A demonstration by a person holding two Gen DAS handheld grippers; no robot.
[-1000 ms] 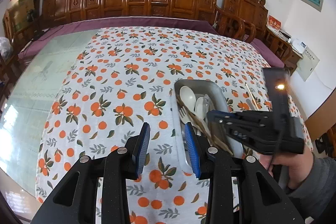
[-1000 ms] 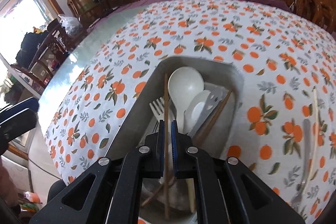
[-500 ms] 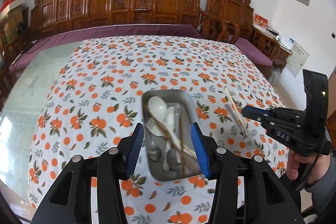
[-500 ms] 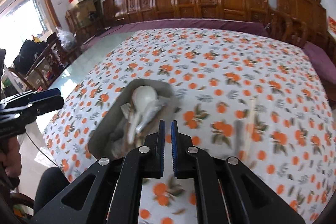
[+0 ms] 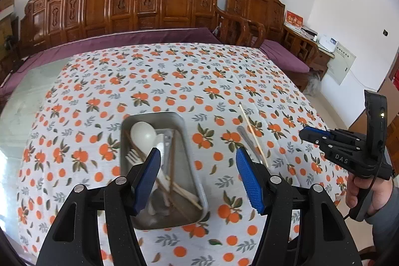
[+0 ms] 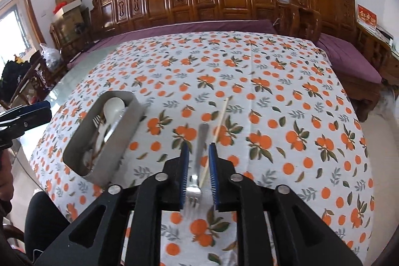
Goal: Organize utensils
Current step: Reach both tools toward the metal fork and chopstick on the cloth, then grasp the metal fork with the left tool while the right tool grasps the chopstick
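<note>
left tongs (image 5: 197, 175): spread wide, empty, jaws just been opening; hovering above near end of tray, nothing between pads
tray (image 5: 189, 173): steel, left of centre on tabletop (image 5: 174, 81); already holding white spoon (image 5: 143, 133), plastic fork (image 5: 132, 156), brown chopsticks (image 5: 174, 187), more utensils piled in
loose utensils: metal fork (image 6: 199, 153) and pale chopstick (image 6: 219, 124) lying together on cloth, right of tray, well apart from it
right tongs (image 6: 198, 175): slightly parted, jaws just been opening, empty; straddling metal fork and chopstick from above, pads not pressing either
step: sorting mostly done; reaching for last two loose pieces
next move: probably lower right tongs, pinch fork handle alone, carry left into tray
risk: chopstick lying against fork, may get caught in same pinch
</note>
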